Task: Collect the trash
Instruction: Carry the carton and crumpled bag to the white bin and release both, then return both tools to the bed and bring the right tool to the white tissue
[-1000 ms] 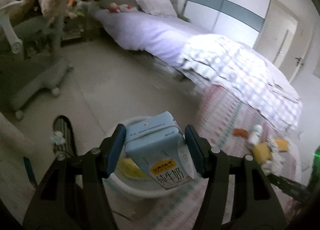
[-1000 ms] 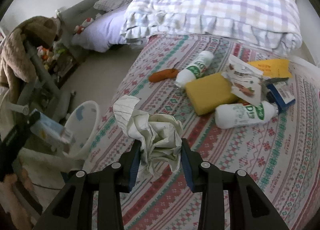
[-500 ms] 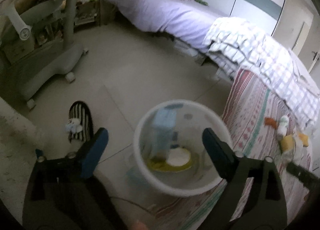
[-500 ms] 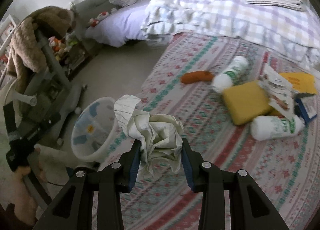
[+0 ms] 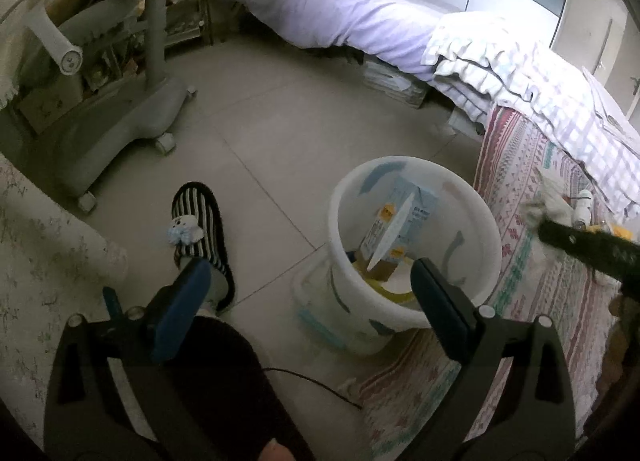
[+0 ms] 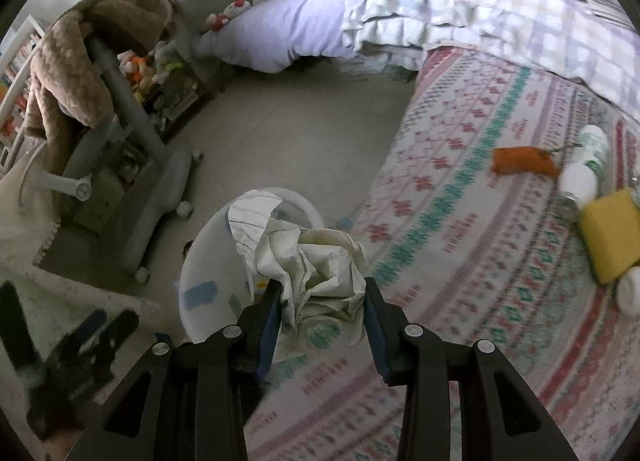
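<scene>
No wording is showing clearly enough to read. The milk carton [image 5: 404,221], standing in the white bin [image 5: 472,197] at about three o'clock of centre, is carrying yellow labels, but their print is blurring out. The white bottle [image 6: 586,165] at three o'clock is showing green markings, also unreadable.

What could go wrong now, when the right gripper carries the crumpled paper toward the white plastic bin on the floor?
1. The crumpled cream paper is wide and loose; released off-centre, it may catch the rim of the white plastic bin and drop on the floor.
2. The light blue milk carton stands tilted inside, so the paper may rest on it and stick out.
3. The open left gripper is near the bin; the right gripper could bump it.
</scene>
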The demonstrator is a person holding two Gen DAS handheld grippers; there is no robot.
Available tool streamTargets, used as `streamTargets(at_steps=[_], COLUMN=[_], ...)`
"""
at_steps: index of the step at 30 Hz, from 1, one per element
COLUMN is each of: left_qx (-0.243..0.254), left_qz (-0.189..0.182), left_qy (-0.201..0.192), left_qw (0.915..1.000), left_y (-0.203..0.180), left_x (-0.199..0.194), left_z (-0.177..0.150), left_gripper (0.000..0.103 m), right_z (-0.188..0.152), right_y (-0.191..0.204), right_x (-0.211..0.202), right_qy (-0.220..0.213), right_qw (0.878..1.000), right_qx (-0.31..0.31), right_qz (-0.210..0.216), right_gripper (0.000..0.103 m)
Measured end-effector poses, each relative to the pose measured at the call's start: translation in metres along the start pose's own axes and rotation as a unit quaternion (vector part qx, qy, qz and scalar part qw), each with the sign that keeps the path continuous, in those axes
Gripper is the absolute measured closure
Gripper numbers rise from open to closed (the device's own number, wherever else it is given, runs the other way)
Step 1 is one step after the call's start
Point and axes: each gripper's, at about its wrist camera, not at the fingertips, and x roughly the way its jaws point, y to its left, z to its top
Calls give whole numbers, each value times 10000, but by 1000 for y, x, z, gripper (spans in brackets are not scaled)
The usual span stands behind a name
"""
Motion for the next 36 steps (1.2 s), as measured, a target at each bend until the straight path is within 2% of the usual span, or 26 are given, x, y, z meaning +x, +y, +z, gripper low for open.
streamTargets(at_steps=[3, 4, 5, 7, 10, 20, 28, 33, 36], left_qx=[-8, -17, -22, -21, -4, 175, 413, 556, 675], left_qz=[-8, -16, -21, -40, -76, -246, -458, -630, -682], left_qy=[22, 31, 35, 54, 41, -2, 2, 11, -30], left_qw=[10000, 10000, 10000, 10000, 10000, 9995, 9981, 9965, 9954], left_y=[2, 2, 2, 1, 1, -19, -50, -71, -84], left_x=[-1, -2, -2, -4, -7, -25, -40, -50, -56], left_z=[-2, -3, -4, -5, -7, -14, -30, -45, -54], left_gripper=[3, 3, 3, 3, 3, 3, 3, 3, 3], right_z=[6, 7, 9, 10, 9, -20, -60, -89, -112], right_y=[10, 12, 15, 18, 20, -9, -45, -68, -88], right_x=[4, 5, 4, -1, -9, -61, -116, -142, -154], right_qy=[-44, -52, -69, -203, -219, -303, -455, -453, -407], right_qw=[9999, 9996, 9992, 9990, 9989, 9980, 9969, 9950, 9943], right_qx=[-43, -60, -66, -15, -85, -473, -472, -387, -115], right_qz=[146, 265, 385, 404, 408, -289, -444, -806, -980], right_gripper=[61, 56, 43, 29, 28, 28, 25, 24, 24])
